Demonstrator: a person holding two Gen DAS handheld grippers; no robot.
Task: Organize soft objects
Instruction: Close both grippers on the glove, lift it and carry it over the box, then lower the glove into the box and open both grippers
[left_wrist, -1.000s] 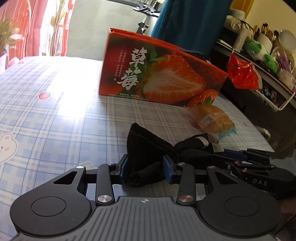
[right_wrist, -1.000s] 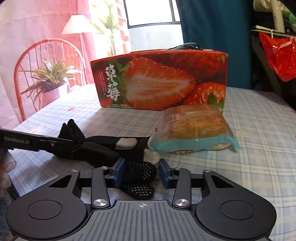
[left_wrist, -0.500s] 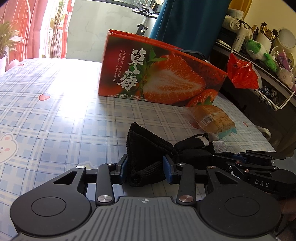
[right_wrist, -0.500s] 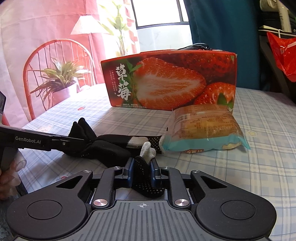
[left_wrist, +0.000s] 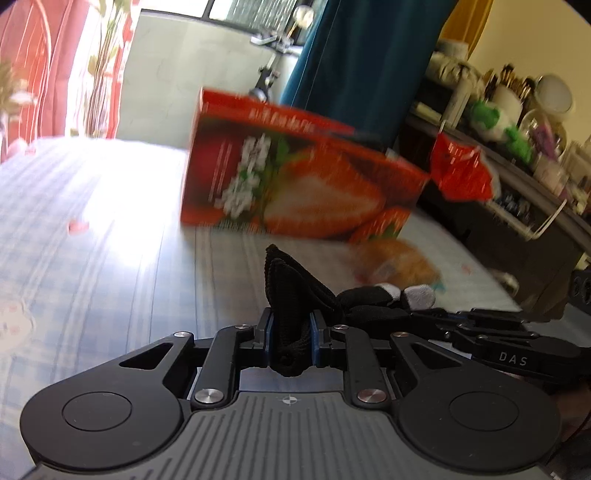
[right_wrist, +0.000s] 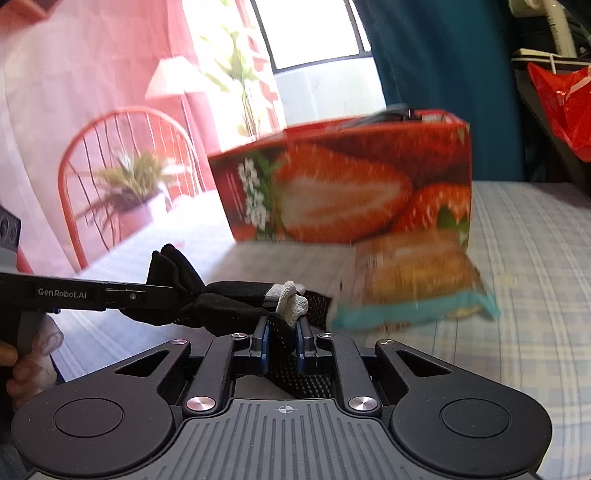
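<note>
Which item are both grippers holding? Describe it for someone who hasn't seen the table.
Find the big strawberry box on the checked tablecloth. In front of it, left of the wrapped bun, is the black glove: the only dark knit item, with grey fingertips.

The black glove (left_wrist: 291, 295) is soft knit cloth with grey fingertips. The strawberry box (right_wrist: 343, 177) looks like shiny cardboard. The bread packet (right_wrist: 413, 284) is shiny plastic. The grippers' pads (left_wrist: 314, 338) are matt plastic.

Readable: "DAS" in pale letters on the right gripper (left_wrist: 513, 357), seen from the left wrist view; "GenRobot.AI" on the left gripper (right_wrist: 62, 293), seen from the right. White characters on the strawberry box (right_wrist: 343, 181) too blurred to read.
</note>
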